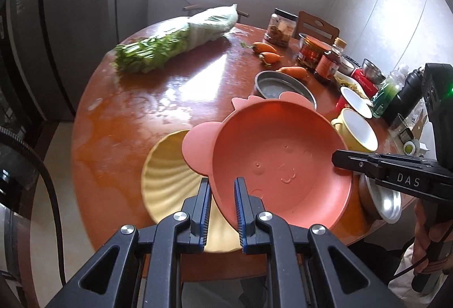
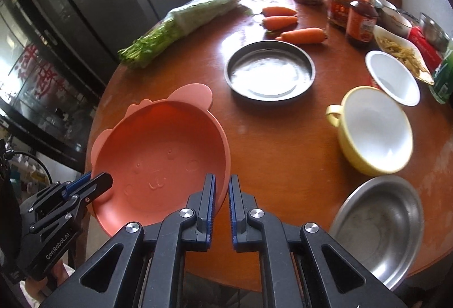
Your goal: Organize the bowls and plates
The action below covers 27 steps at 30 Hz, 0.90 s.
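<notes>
Jointly, the left gripper point(image 1: 222, 189) and right gripper point(image 2: 221, 184) clamp opposite rims of the pink plate point(image 1: 280, 163); it looks light, stiff plastic, best pinched at the rim.

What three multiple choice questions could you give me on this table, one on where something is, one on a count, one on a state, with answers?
1. Where is the yellow ridged plate?
A. under the raised pink plate
B. beside the carrots
C. on the yellow cup

2. How many carrots lie on the table?
A. one
B. three
C. five

3. How is the pink plate held?
A. lying flat on the table, untouched
B. by one gripper only
C. by both grippers at its rim

Answers: 1 A, the left wrist view shows it on the table below the pink plate. 2 B, three lie near the bagged greens. 3 C, the left gripper and right gripper each pinch an edge.
</notes>
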Available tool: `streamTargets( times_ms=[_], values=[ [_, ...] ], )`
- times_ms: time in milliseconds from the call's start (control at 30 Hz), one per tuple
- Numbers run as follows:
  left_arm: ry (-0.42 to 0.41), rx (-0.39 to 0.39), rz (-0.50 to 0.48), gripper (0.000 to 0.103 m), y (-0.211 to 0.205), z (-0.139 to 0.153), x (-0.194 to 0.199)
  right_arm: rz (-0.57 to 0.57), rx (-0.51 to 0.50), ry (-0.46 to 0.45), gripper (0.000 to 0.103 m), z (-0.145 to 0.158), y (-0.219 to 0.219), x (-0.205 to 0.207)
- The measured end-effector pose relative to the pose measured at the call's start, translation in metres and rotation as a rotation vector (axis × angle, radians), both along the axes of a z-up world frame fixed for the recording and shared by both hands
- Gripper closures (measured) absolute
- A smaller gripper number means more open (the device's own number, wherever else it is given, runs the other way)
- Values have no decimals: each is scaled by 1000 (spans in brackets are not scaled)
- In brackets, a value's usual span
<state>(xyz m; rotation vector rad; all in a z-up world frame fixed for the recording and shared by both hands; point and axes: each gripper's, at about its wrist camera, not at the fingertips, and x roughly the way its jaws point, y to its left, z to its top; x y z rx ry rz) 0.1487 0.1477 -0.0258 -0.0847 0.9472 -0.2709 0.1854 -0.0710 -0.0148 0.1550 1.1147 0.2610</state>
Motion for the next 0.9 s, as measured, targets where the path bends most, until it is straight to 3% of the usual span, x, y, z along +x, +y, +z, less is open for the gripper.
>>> streamTargets(
  times_ms=[667,900],
  values=[
    [-29,84,45,87,40,-12,5,70,-6,27,92,-16,54,9],
    [1,97,54,87,46,-24,12,82,-12,49,91,-27,62,11]
  ],
)
